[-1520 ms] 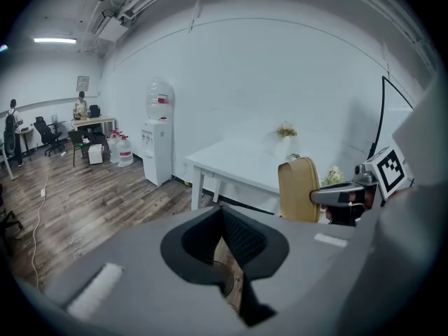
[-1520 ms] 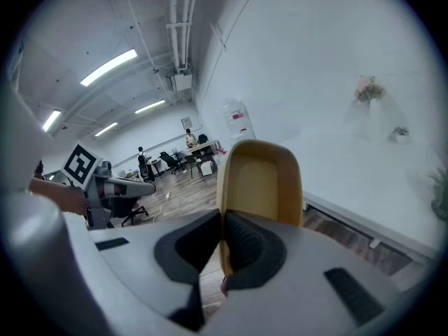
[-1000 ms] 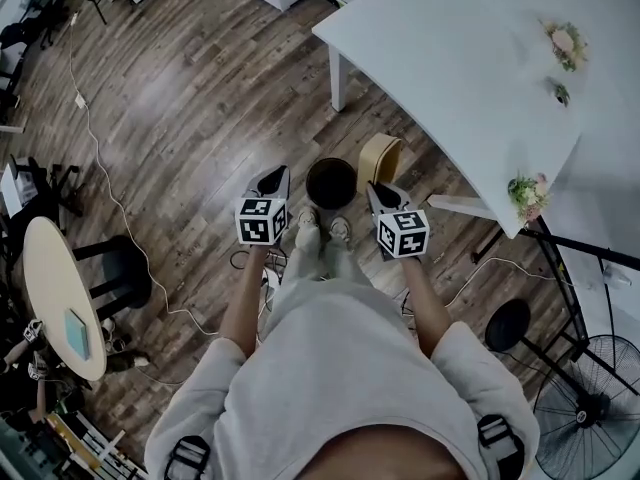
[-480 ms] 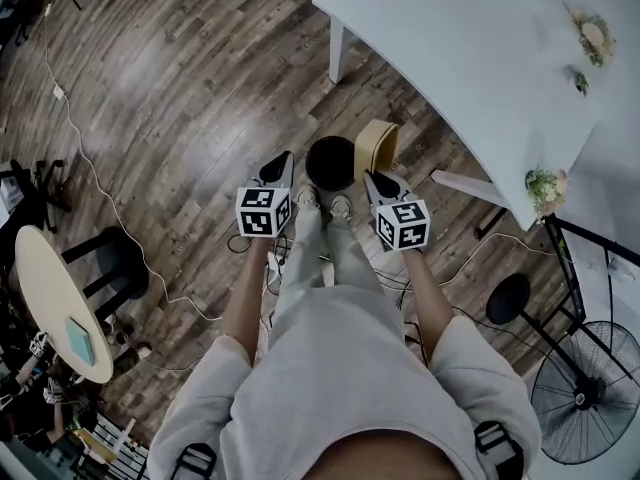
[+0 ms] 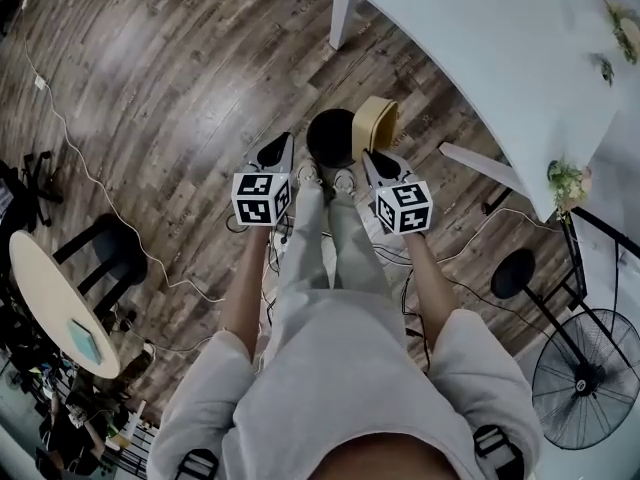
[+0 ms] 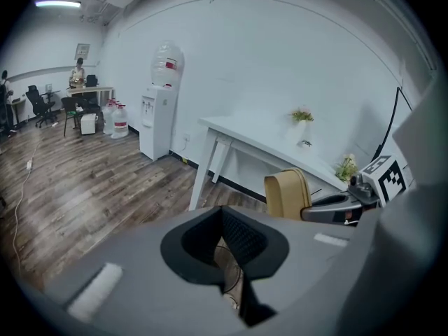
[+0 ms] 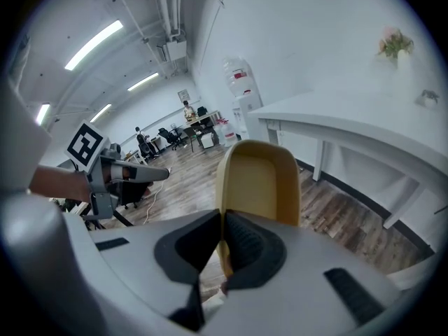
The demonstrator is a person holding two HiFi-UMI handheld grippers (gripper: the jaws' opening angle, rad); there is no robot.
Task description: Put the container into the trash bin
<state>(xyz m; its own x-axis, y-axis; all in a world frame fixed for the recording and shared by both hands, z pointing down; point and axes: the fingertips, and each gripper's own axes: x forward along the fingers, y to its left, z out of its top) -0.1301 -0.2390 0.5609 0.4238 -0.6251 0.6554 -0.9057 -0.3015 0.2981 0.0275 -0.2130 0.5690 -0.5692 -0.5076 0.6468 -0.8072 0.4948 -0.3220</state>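
Note:
A tan, scoop-shaped container (image 5: 376, 126) hangs from my right gripper (image 5: 369, 156), just right of the round black trash bin (image 5: 330, 138) that stands on the wood floor by the person's shoes. In the right gripper view the jaws (image 7: 222, 217) are shut on the container's near rim (image 7: 260, 177), its hollow side facing the camera. My left gripper (image 5: 283, 141) hovers left of the bin, and its jaws (image 6: 222, 213) are shut with nothing between them. From the left gripper view the container (image 6: 287, 193) shows at the right.
A white table (image 5: 500, 48) with small flower pots stands beyond the bin, one leg (image 5: 340, 13) close by. A black stool (image 5: 512, 273) and a floor fan (image 5: 585, 368) are at the right, a round table (image 5: 45, 298) at the left. Cables lie across the floor.
Both grippers have sunk toward the floor and moved forward. The container now hangs closer to the bin's right rim. The jaws have kept their states.

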